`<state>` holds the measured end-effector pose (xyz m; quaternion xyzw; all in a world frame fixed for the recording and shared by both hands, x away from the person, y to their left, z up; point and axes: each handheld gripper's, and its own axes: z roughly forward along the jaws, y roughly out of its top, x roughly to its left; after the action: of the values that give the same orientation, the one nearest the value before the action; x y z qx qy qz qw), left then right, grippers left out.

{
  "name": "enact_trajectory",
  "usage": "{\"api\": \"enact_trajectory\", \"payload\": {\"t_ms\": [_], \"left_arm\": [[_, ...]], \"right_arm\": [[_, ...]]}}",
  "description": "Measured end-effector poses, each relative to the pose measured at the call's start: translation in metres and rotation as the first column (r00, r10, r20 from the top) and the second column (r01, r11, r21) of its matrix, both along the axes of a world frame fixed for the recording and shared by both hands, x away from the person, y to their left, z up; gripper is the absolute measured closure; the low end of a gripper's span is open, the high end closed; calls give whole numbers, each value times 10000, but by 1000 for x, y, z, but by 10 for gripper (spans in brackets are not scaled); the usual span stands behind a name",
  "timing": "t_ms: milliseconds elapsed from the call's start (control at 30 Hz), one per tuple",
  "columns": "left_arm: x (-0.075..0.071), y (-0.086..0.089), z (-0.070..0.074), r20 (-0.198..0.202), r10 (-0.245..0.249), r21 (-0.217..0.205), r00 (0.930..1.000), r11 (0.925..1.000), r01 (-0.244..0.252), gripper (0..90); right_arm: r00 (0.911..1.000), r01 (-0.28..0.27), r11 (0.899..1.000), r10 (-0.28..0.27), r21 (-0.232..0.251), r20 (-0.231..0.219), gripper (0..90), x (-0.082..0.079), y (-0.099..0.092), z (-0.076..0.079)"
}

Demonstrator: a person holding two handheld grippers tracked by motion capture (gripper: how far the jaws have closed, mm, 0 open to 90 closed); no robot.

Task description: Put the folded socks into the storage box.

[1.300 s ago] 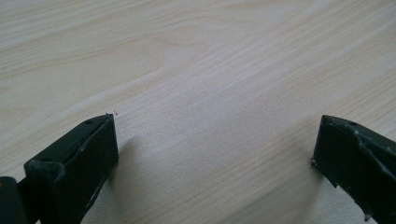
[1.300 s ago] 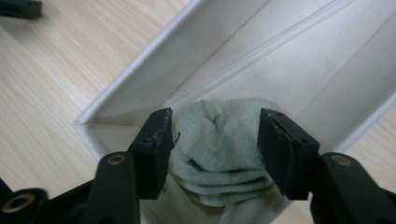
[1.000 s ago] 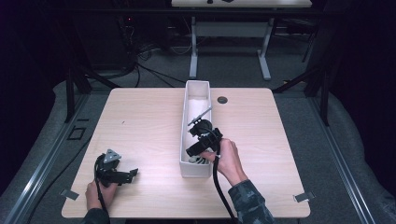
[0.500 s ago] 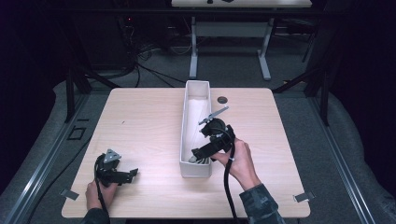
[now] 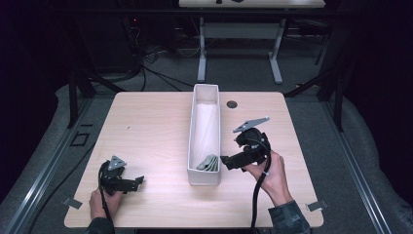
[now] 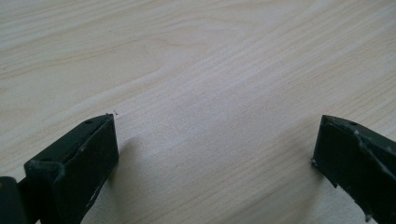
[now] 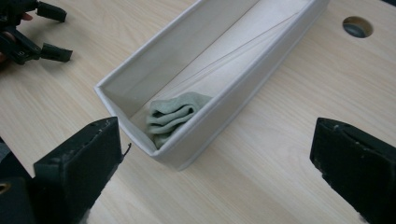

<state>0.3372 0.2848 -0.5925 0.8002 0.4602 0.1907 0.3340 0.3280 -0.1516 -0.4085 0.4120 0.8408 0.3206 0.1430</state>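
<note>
Right gripper (image 5: 225, 162) just beside the white bin (image 5: 215, 92), jaws have just been opening, now wide apart with nothing between them. Folded green cloth (image 7: 172, 115) lies inside the bin at its near end, free of the pads. Left gripper (image 5: 138, 181) rests on the table (image 5: 146, 126), jaws apart, empty, well apart from the bin.

Right tool (image 5: 225, 163) just opened wide (nothing between its jaws); left tool (image 5: 139, 181) likewise open, low.

Right gripper (image 5: 225, 163) out of bin (image 5: 195, 127), fingers opened; cloth (image 5: 209, 162) left inside.
</note>
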Motion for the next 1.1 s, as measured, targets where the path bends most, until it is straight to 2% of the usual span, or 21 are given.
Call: {"api": "enact_trajectory", "payload": {"t_ms": [33, 67, 200, 267, 433, 633, 667, 700, 733, 833, 867, 933, 967, 1000, 1033, 1067, 1100], "left_arm": [[0, 0, 0, 0, 0, 0, 10000, 10000, 0, 0], [0, 0, 0, 2, 1, 1, 10000, 10000, -1, 0], [0, 0, 0, -18, -13, -8, 10000, 10000, 13, 0], [0, 0, 0, -16, -13, -9, 10000, 10000, 13, 0], [0, 0, 0, -19, -14, -7, 10000, 10000, 14, 0], [-1, 0, 0, -17, -18, -11, 10000, 10000, 18, 0], [-1, 0, 0, -16, -17, -12, 10000, 10000, 17, 0], [-1, 0, 0, -16, -17, -12, 10000, 10000, 17, 0], [0, 0, 0, -8, -23, -14, 10000, 10000, 23, 0], [0, 0, 0, -8, -22, -15, 10000, 10000, 22, 0], [-1, 0, 0, -15, -18, -13, 10000, 10000, 18, 0], [0, 0, 0, -14, -19, -11, 10000, 10000, 19, 0], [0, 0, 0, -14, -18, -13, 10000, 10000, 18, 0], [0, 0, 0, -14, -20, -14, 10000, 10000, 20, 0], [0, 0, 0, -14, -20, -14, 10000, 10000, 20, 0], [-1, 0, 0, -14, -17, -15, 10000, 10000, 17, 0], [-1, 0, 0, -14, -17, -15, 10000, 10000, 17, 0]], "right_arm": [[10000, 0, 10000, 0, 0, 0, 18, 0, 0, 0], [9998, 80, 10000, -81, 57, 199, 14, -3, -8, 0], [9993, 237, 9996, -242, 169, 271, 2, -4, -19, -4], [9980, 519, 9985, -525, 167, 355, 0, -7, -31, -9], [9956, 788, 9965, -802, 287, 486, 2, -12, -46, -18], [9876, 1404, 9895, -1425, 341, 661, 5, -20, -69, -34], [9836, 1687, 9850, -1706, 356, 578, 7, -22, -78, -40], [9836, 1687, 9850, -1706, 356, 578, 7, -22, -78, -40], [9801, 1893, 9810, -1914, 419, 530, 14, -24, -86, -47], [9794, 1958, 9783, -1986, 681, 376, 16, -25, -95, -54], [9726, 2280, 9718, -2302, 603, 337, 13, -27, -102, -61], [9739, 2234, 9723, -2256, 683, 256, 9, -27, -105, -63], [9700, 2403, 9679, -2423, 734, 192, 2, -28, -111, -71], [9624, 2696, 9617, -2709, 506, 220, 0, -29, -113, -75], [9627, 2689, 9615, -2701, 568, 144, 0, -29, -116, -80], [9667, 2554, 9640, -2558, 738, -39, 0, -29, -120, -85], [9571, 2891, 9562, -2897, 465, 65, 0, -29, -122, -90]]}}
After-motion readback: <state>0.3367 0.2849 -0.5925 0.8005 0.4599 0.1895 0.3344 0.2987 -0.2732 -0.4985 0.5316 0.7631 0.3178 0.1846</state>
